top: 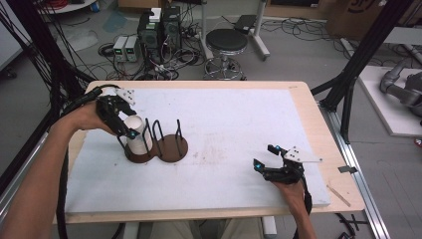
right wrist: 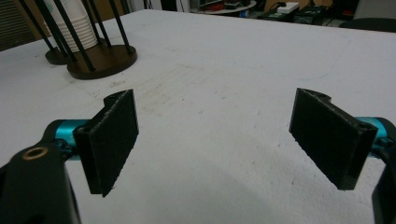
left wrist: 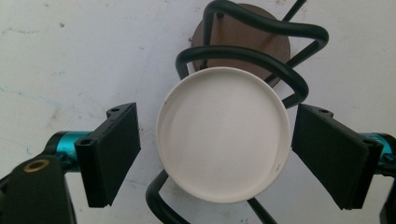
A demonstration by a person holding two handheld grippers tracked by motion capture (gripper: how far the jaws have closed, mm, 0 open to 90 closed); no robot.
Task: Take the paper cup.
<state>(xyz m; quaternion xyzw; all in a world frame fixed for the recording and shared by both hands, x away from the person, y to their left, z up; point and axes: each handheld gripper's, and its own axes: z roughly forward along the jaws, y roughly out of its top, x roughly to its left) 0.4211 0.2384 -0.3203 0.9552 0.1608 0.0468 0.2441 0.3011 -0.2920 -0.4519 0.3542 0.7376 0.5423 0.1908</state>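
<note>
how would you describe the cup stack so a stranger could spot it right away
On the white mat, look to its left part for the black wire rack on two round brown bases. The cup stack stands in the left bay, under the left gripper. It is the rack's sole white thing; the right bay is empty.

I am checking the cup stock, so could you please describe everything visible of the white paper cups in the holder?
The white paper cups are nested in an upright stack, mouth up, with a rolled rim and an empty top cup. They stand inside the black wire holder on its brown round base. The left gripper straddles the rim, fingers apart from it.
</note>
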